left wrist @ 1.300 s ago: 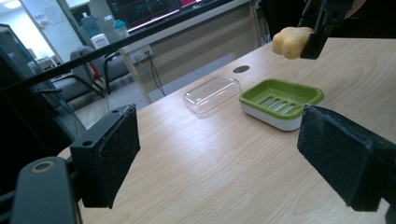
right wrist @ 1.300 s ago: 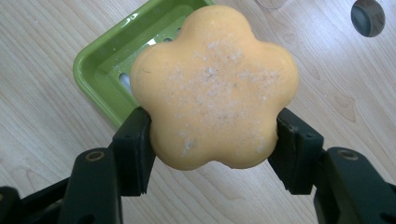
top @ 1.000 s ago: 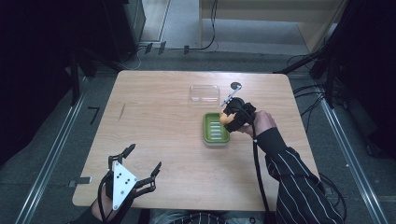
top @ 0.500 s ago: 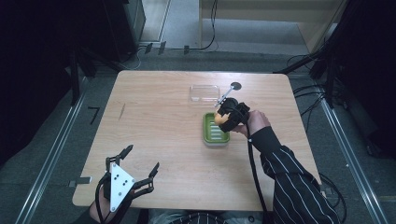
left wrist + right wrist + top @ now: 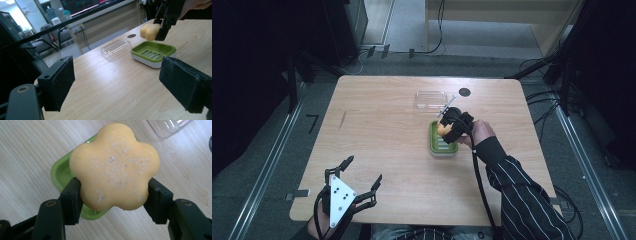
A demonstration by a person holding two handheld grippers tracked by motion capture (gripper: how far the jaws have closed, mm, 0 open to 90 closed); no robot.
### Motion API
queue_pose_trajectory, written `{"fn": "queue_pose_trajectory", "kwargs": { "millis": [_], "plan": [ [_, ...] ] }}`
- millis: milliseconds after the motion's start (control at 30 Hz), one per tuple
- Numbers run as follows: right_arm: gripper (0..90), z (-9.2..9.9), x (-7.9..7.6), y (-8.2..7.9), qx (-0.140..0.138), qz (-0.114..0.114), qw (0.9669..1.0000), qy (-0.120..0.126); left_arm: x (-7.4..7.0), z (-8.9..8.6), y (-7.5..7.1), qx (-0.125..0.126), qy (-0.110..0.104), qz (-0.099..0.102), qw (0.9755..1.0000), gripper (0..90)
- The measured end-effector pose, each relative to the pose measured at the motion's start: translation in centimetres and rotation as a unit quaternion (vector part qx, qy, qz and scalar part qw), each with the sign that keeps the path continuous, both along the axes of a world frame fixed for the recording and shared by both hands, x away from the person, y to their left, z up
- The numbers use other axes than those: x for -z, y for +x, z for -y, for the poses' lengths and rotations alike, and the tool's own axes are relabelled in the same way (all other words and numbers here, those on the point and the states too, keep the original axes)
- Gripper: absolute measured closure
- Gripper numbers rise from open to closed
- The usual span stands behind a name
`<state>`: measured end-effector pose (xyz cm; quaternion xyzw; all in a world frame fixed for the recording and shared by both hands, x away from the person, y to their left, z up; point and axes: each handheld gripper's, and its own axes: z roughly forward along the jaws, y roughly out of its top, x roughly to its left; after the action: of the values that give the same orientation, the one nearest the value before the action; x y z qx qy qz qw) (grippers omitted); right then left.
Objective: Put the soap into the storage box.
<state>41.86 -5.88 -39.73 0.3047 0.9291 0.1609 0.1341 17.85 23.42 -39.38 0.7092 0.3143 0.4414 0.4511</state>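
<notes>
Two black jaws of the right gripper (image 5: 113,200), clamped on a flower-shaped soap (image 5: 115,166), one pad pressed into each side notch. Sits between the pads and juts forward past their tips, broad speckled face turned toward that gripper's camera. No clear long axis: five rounded lobes, roughly as wide as tall, flat faces set across the jaw line. Held in the air just above the green soap dish (image 5: 58,173), apart from it; dish lies directly beneath and slightly behind the soap in the right gripper view. Seen from the left gripper view, soap (image 5: 149,31) hangs over the far rim of the dish (image 5: 153,51), gripped from above by the right gripper (image 5: 160,31). Clear lid (image 5: 431,99) lies on the table (image 5: 377,130) just beyond the dish, well apart from the jaws. Left gripper (image 5: 362,177) rests near the table's front edge, far from the soap, jaws spread wide, nothing between the pads (image 5: 61,82).
</notes>
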Motion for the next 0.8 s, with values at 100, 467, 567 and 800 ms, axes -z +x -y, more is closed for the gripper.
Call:
{"fn": "queue_pose_trajectory", "kwargs": {
  "millis": [100,467,567,800],
  "plan": [
    [39.8,-0.2,0.4,0.3,-0.001,-0.004,1.0000,-0.002,0.0,0.0,0.0,0.001,0.001,0.000,1.0000,13.5],
    [39.8,-0.6,1.9,0.9,0.001,-0.015,0.9998,-0.010,0.0,0.0,0.0,0.002,0.001,-0.001,1.0000,13.5],
    [39.8,-1.0,2.4,1.1,-0.002,-0.020,0.9997,-0.015,0.0,0.0,0.0,0.001,0.000,-0.001,1.0000,13.5],
    [39.8,-1.4,3.3,1.6,0.000,-0.027,0.9995,-0.015,0.0,-0.1,0.0,0.001,0.000,-0.002,1.0000,13.5]
  ]
}}
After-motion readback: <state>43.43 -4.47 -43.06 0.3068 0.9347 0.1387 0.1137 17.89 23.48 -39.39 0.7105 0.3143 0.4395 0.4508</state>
